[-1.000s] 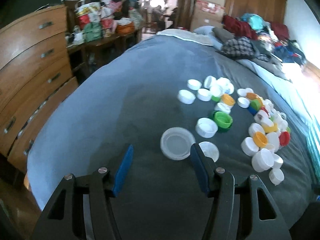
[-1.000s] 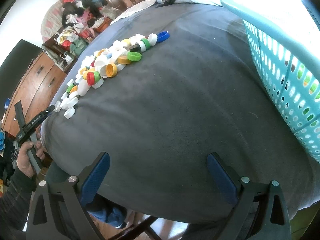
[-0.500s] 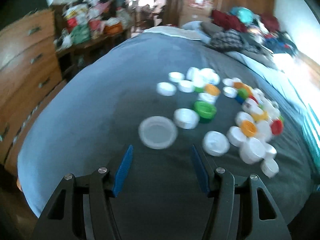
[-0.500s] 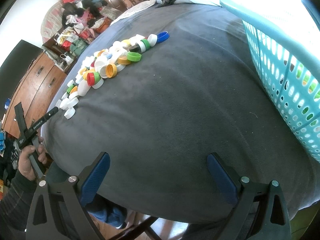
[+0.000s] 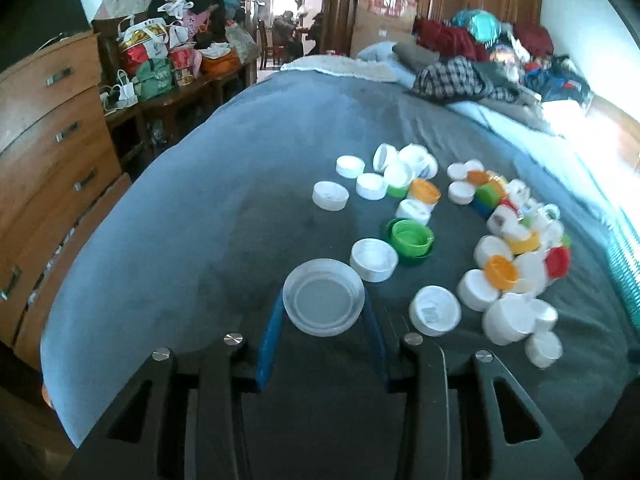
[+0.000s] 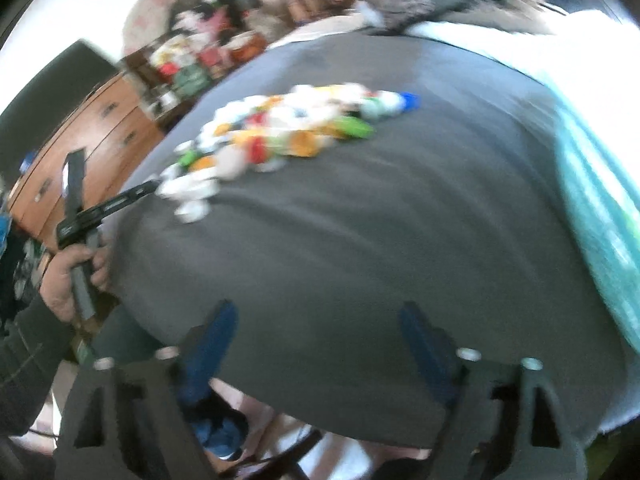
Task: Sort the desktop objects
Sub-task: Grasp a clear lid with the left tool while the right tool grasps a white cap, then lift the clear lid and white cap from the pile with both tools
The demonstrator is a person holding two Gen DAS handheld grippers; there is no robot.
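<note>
Left gripper [image 5: 324, 324] closing its fingers around clear lid [image 5: 323, 302] on the bed [image 5: 200, 220], pads seemingly touching (could squirt out if pinched off-centre); right gripper [image 6: 316, 344] apart, closing, empty

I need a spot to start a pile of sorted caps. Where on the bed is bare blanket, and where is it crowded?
Bare grey blanket runs left of the caps to the bed edge by the wooden dresser, and between the caps and the turquoise basket. It is crowded around the clear lid, green cap and the mixed cap heap.
</note>
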